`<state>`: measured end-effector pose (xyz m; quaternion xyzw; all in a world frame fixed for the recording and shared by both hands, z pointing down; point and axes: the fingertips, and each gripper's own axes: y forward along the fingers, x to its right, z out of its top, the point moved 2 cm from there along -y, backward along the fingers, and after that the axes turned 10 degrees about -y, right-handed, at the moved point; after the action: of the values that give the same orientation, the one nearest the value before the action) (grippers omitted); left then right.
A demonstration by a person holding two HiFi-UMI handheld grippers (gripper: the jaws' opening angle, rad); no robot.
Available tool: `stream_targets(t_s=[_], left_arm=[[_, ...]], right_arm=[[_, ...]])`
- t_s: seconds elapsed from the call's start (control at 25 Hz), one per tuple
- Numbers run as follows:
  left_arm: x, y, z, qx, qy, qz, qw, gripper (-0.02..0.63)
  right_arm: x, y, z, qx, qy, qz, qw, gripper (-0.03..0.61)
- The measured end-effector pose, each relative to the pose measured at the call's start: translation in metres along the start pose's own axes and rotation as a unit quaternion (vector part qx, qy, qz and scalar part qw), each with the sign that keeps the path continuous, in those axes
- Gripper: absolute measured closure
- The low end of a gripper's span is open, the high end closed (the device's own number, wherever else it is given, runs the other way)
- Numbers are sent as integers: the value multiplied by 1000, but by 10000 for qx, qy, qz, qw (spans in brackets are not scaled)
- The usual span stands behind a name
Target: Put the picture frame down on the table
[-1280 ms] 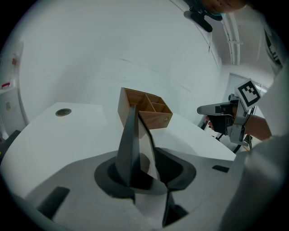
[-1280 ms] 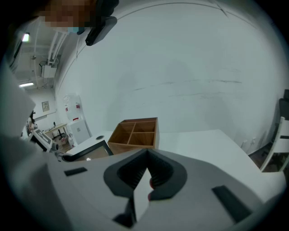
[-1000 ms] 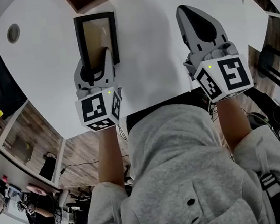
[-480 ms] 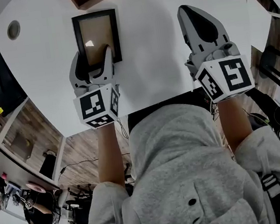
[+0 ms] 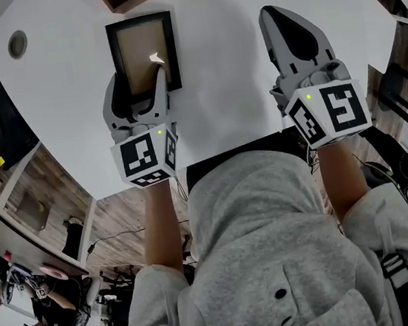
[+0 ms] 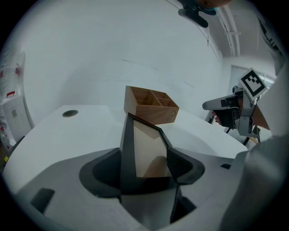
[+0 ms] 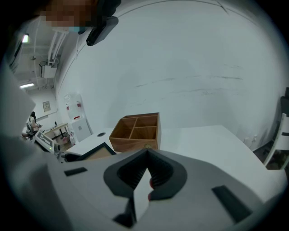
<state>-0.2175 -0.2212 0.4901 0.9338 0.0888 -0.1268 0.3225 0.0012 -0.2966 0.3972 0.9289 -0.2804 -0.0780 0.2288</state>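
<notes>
The picture frame [image 5: 141, 51] is black-rimmed with a tan panel and lies over the white table [image 5: 221, 67], left of centre. My left gripper [image 5: 136, 87] is shut on the frame's near edge. In the left gripper view the picture frame [image 6: 143, 144] stands between the jaws, rising at a tilt away from the camera. My right gripper [image 5: 284, 21] rests apart over the table's right side, shut with nothing in it. In the right gripper view its jaws meet at a point [image 7: 146, 155], and the picture frame [image 7: 92, 152] shows at the left.
A wooden box with compartments [image 6: 151, 104] stands on the table just beyond the frame, also the wooden box [image 7: 135, 131] ahead of the right gripper. A round cable hole [image 5: 18, 44] lies at the table's far left. The table's curved edge runs close under both grippers.
The frame has flattened toward the table and shifted slightly right, showing more of its tan panel. The left gripper moved a little with it. The right gripper stayed put.
</notes>
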Motion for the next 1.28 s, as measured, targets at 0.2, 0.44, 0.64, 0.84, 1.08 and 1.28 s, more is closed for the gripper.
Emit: stream_targets(t_s=[0.2, 0.44, 0.64, 0.84, 1.08, 1.28], left_arm=[[1, -1, 0, 15, 40, 16, 10000, 304], [3, 0, -3, -70, 361, 94, 9993, 295], [3, 0, -2, -28, 304, 66, 9995, 295], [-2, -2, 1, 29, 133, -23, 9999, 296], [5, -23, 23, 252, 380, -28, 9990, 305], [13, -41, 40, 497, 613, -24, 9969, 417]], right_arm=[[0, 0, -2, -25, 15, -5, 10000, 552], [0, 2, -3, -45, 50, -1, 10000, 554], [-1, 2, -6, -77, 50, -3, 10000, 554], [2, 2, -3, -17, 66, -62, 10000, 554], [4, -15, 12, 99, -20, -184, 9998, 554], [4, -33, 21, 191, -127, -311, 9993, 552]])
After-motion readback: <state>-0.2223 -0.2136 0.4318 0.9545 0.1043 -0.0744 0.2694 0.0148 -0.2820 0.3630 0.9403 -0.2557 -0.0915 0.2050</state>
